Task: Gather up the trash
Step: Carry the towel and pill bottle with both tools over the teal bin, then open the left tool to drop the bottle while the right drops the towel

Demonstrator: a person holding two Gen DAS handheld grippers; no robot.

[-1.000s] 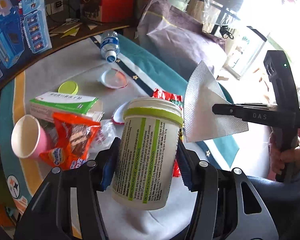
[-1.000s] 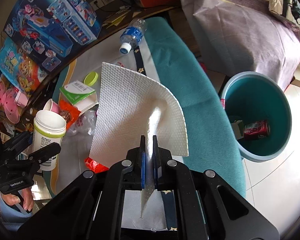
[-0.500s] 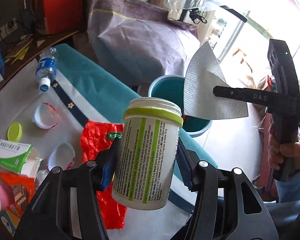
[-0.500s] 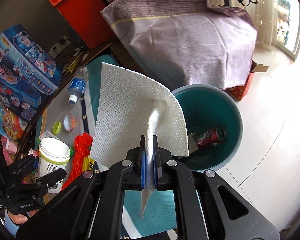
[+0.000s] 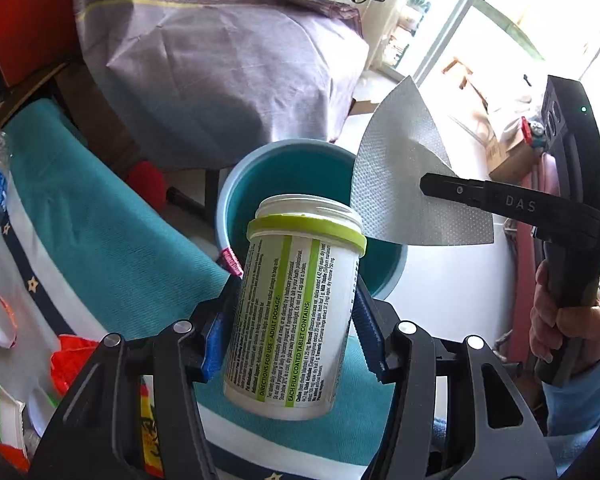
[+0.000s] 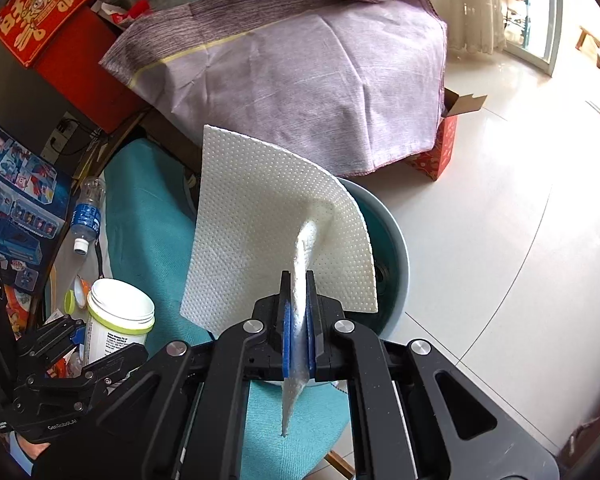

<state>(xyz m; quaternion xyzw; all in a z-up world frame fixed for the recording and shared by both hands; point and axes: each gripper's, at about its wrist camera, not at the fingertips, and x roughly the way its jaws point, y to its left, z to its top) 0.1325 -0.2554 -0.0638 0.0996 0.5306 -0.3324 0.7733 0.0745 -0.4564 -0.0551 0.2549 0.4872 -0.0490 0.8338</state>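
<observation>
1. Trash in hand: a white supplement jar [image 5: 296, 304] with a lime-green band is clamped between the blue pads of the left gripper [image 5: 292, 332], which is closed snugly on its sides.
2. The jar stands roughly upright, long axis vertical and leaning slightly, open mouth on top, label text running up its side.
3. A white dimpled paper towel [image 6: 276, 228] is pinched flat in the right gripper [image 6: 298, 336], whose fingers are pressed together on a twisted fold; the sheet fans upward and forward from the tips.
4. A teal bin [image 5: 300, 172] stands on the pale tiled floor [image 6: 500, 220] just beyond the table's edge; the jar is held in front of its near rim, and the towel hides much of its opening in the right wrist view.
5. Open floor spreads to the right of the bin; a bundle draped in purple cloth [image 6: 300, 72] stands close behind it.
6. A teal tablecloth [image 5: 100, 232] covers the table's near edge; a water bottle [image 6: 86, 216] lies on its side toward the far left edge.
</observation>
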